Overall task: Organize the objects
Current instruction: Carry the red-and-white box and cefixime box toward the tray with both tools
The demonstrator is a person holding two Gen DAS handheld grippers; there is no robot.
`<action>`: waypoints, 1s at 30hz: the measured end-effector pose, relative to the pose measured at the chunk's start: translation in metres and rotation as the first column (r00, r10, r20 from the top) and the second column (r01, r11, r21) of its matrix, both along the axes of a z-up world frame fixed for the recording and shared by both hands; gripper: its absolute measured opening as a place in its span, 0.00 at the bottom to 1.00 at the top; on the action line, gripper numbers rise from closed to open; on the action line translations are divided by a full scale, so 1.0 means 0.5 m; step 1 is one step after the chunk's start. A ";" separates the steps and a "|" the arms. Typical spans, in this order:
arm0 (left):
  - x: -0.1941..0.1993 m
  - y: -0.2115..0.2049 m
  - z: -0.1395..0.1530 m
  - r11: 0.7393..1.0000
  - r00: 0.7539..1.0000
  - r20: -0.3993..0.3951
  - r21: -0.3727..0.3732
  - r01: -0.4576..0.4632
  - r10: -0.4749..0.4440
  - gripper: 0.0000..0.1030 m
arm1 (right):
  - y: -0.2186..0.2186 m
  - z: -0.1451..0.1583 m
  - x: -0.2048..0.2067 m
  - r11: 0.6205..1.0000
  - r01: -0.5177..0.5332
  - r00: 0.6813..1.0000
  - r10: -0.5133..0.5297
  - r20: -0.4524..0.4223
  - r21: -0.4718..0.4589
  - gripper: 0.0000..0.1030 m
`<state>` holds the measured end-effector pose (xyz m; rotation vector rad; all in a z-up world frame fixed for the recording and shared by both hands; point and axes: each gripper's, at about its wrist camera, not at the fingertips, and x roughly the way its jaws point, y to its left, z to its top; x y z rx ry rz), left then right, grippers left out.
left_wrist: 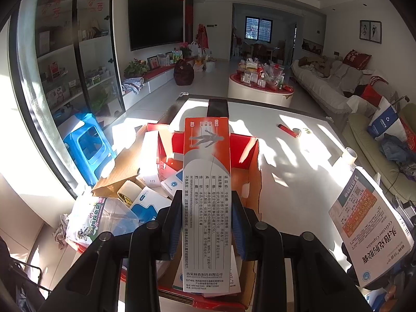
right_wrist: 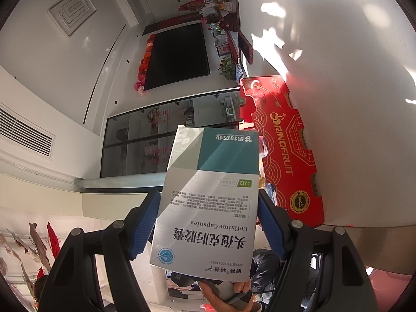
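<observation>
Midway, by the look of it: several boxes already lie in the red carton (left_wrist: 244, 153). Long ointment box (left_wrist: 205, 182) is clamped by left gripper (left_wrist: 206, 223) above the carton; capsule box (right_wrist: 208, 197) is clamped by right gripper (right_wrist: 208, 223) beside the carton, not yet placed.

Long carton (left_wrist: 206, 189): between the left gripper's (left_wrist: 206, 227) pads, above the open cardboard box (left_wrist: 253, 179), reaching away from the camera.
Cardboard box: on the near left part of the table (left_wrist: 299, 150); several small boxes (left_wrist: 150, 166) lie inside.
Tape roll (left_wrist: 128, 192): in the box, left of the carton.
Plastic bag (left_wrist: 96, 221): at the box's near left corner.
Stool (left_wrist: 88, 148): on the floor, left of the table.
Lighter (left_wrist: 287, 130): on the table, far right of the box.
Capsule box (right_wrist: 208, 197): between the right gripper's (right_wrist: 208, 225) pads, right of the cardboard box in the left wrist view.
Sofa (left_wrist: 332, 80): right of the table.
Round table (left_wrist: 260, 88): behind the table.
</observation>
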<state>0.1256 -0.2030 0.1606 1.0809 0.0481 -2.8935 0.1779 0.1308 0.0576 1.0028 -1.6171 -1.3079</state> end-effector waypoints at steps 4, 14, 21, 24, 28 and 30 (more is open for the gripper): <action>-0.002 -0.006 0.000 1.000 1.000 0.000 0.000 -0.007 0.007 0.35 | -0.032 0.012 -0.010 0.999 -0.035 0.999 0.035 -0.014 -0.002 0.72; -0.013 -0.017 -0.004 1.000 1.000 0.002 0.006 -0.019 0.019 0.35 | -0.103 0.037 -0.036 0.994 -0.108 0.993 0.108 -0.037 0.001 0.72; -0.034 -0.038 -0.005 0.999 0.999 0.002 0.010 -0.032 0.032 0.35 | -0.145 0.050 -0.064 0.991 -0.135 0.990 0.136 -0.045 0.016 0.72; -0.056 -0.053 -0.005 1.000 1.000 0.007 0.009 -0.030 0.030 0.35 | -0.165 0.053 -0.085 0.989 -0.143 0.988 0.144 -0.048 0.029 0.72; -0.073 -0.067 0.000 0.999 0.999 -0.001 -0.005 -0.040 0.040 0.35 | -0.212 0.055 -0.115 0.984 -0.173 0.983 0.175 -0.053 0.045 0.72; -0.081 -0.077 0.001 0.999 0.999 -0.001 0.000 -0.045 0.045 0.35 | -0.233 0.056 -0.131 0.981 -0.187 0.980 0.190 -0.058 0.056 0.72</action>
